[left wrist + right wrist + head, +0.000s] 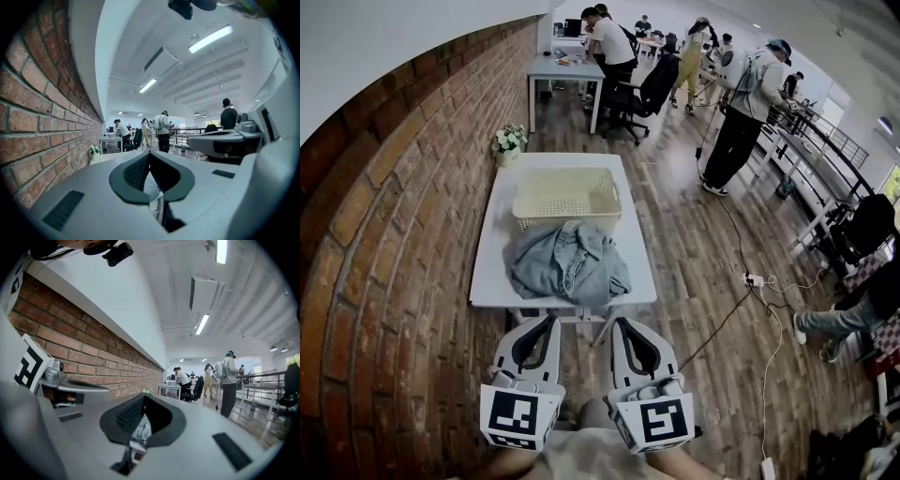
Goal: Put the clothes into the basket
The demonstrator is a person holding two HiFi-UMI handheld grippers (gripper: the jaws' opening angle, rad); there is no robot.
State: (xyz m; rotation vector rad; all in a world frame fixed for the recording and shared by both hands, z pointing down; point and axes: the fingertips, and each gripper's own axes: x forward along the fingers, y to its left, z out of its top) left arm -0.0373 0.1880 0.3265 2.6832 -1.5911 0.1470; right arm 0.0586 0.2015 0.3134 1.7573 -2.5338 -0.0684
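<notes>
Sitting on one table [499, 211]: one cream basket [528, 201], one crumpled grey-blue garment [567, 267] just beside it. Two grippers, left gripper [548, 323] and right gripper [620, 324], both closed, empty.

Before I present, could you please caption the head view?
Shut left tool and right tool before a table with clothes and empty basket.

From the head: looks steeply down and forward over the left gripper [546, 323] and right gripper [621, 326], both close at the bottom edge, onto the white table [492, 267] just ahead. From each gripper: sits low, looks level along its own jaws into the room, brick wall [33, 117] close at left. Shares across all three the wall, the far desk [565, 67] and the standing people [745, 103].
</notes>
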